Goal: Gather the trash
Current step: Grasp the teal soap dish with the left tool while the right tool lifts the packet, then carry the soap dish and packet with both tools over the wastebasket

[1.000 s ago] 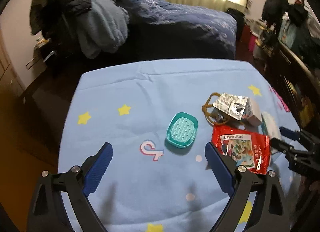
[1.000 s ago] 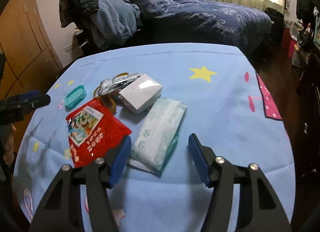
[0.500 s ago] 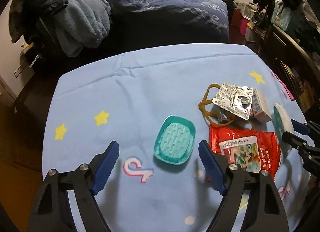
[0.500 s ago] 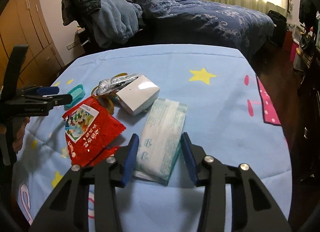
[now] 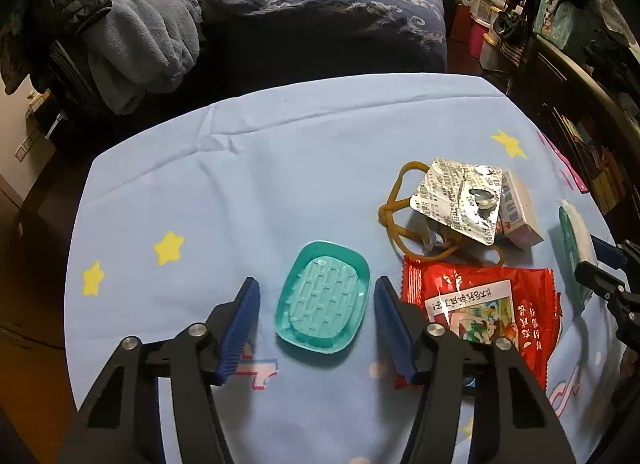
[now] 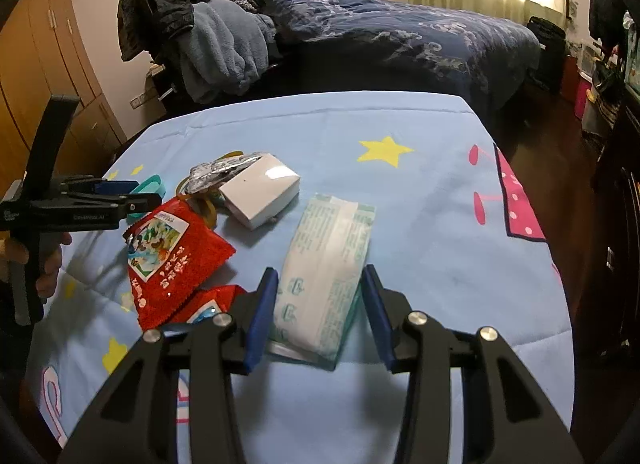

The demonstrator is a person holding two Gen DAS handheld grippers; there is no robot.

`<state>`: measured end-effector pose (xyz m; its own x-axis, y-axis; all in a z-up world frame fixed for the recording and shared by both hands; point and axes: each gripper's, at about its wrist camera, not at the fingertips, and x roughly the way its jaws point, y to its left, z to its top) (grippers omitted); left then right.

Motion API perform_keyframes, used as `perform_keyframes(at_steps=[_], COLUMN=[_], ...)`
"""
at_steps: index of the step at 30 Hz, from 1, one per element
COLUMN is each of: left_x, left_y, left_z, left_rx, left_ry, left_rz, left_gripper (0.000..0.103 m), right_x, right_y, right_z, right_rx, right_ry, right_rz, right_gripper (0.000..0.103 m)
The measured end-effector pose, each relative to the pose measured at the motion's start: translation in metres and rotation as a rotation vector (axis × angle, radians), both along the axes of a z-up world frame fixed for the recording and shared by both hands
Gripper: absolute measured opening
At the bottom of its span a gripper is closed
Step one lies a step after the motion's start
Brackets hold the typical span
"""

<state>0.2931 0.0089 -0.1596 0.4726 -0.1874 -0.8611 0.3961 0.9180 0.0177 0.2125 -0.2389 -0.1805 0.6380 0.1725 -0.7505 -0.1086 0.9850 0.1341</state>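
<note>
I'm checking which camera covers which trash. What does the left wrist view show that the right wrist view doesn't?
Only the left wrist view shows the teal dish from above, lying between the closing left gripper pads with gaps on both sides, and the face of the foil blister pack.

Only the right wrist view shows the whole tissue pack between the right gripper pads, which seem to touch it.

Both show the red snack bag, white box and blue star cloth.

A red snack wrapper (image 5: 486, 306), crumpled foil blister pack (image 5: 460, 196) and pale tissue packet (image 6: 324, 276) lie flat.
</note>
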Motion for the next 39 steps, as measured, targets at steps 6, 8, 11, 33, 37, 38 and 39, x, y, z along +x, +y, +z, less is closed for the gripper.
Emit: perform_keyframes(at_steps=[6,8,11,33,37,38,39], left_x=[-0.002,-0.005,-0.013,-0.061,-0.059,-0.059,-0.059], left_y=[0.005,0.008,0.013,-0.223,-0.281,-0.297,-0.31], left_z=[0.002,0.006,0.021,0.104,0.092,0.087,0.082], left_rx=[-0.02,-0.031,-0.079,-0.226,-0.217,-0.213,-0.208], left_ry=[0.002,-0.008,-0.023,-0.096,-0.054,-0.038,-0.024], left_rz=[0.0,0.011,0.022,-0.322,-0.37,-0.38,-0.391], left_gripper=[0.044,0.044,0.044,0.044,0.044,0.044,0.044], right_x=[-0.002,-0.005,-0.01,-0.079,-0.091,-0.092,-0.094], right_y=[0.0,-0.001,-0.003,-0.16,-0.213,-0.221,-0.232], right_z=[0.0,0.002,0.006,0.057,0.041,0.036,0.03], right_rx=[0.012,0.026,0.035,0.082,0.107,0.109,0.117], right_ry=[-0.001,-0.01,-0.025,-0.203,-0.194,-0.189,-0.181], right_rz=[0.006,0.011,0.011,-0.242,-0.357,-0.376,-0.399], right_gripper=[0.043,0.043,0.042,0.042,0.042,0.042,0.042])
